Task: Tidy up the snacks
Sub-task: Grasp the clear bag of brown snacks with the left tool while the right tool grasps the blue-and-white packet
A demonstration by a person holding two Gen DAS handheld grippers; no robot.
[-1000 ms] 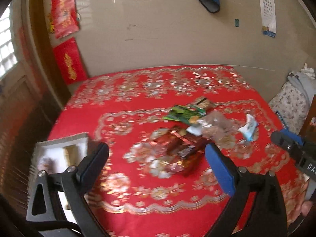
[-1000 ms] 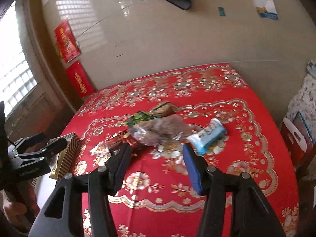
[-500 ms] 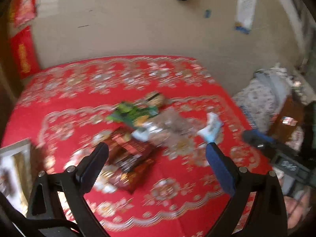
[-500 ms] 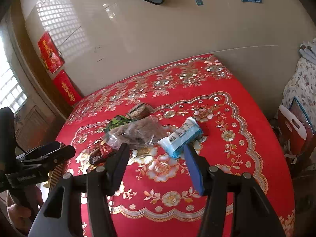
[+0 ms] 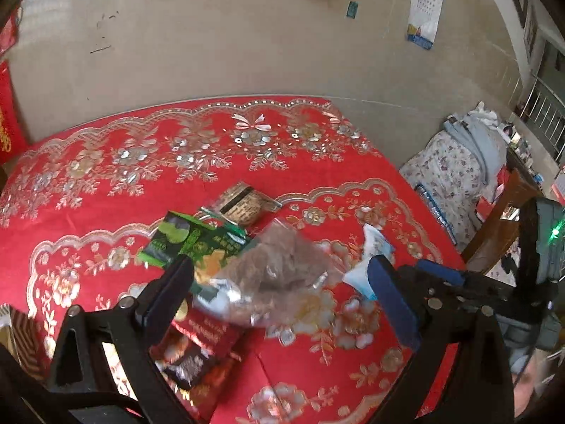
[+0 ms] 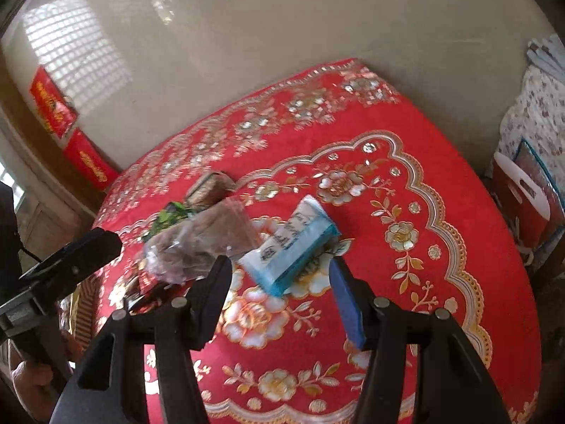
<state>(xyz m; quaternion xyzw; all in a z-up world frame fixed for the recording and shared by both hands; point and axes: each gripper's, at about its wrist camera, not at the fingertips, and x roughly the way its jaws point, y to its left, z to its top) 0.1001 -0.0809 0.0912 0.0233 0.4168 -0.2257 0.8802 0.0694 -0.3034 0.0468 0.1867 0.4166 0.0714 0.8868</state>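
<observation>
A pile of snacks lies on the red floral tablecloth [image 5: 106, 190]. A clear bag of brown snacks [image 5: 279, 268] lies in the middle, also in the right wrist view [image 6: 201, 243]. A green packet [image 5: 187, 240], a tan packet [image 5: 243, 205], a red and dark packet [image 5: 197, 346] and a white and blue packet [image 6: 289, 247] lie around it. My left gripper [image 5: 279, 304] is open just above the clear bag. My right gripper [image 6: 282, 293] is open with the white and blue packet just beyond its fingertips. Nothing is held.
A striped box [image 5: 21, 339] stands at the table's left edge. A wall [image 5: 212, 35] runs behind the table. A wooden chair [image 5: 501, 219] and a floral bundle [image 5: 455, 169] stand to the right. A red bag [image 6: 522, 198] hangs by the right edge.
Both grippers have moved forward and down toward the snack pile. The left gripper has swung right, off the box and over the clear bag. The right gripper has closed in on the white and blue packet.
</observation>
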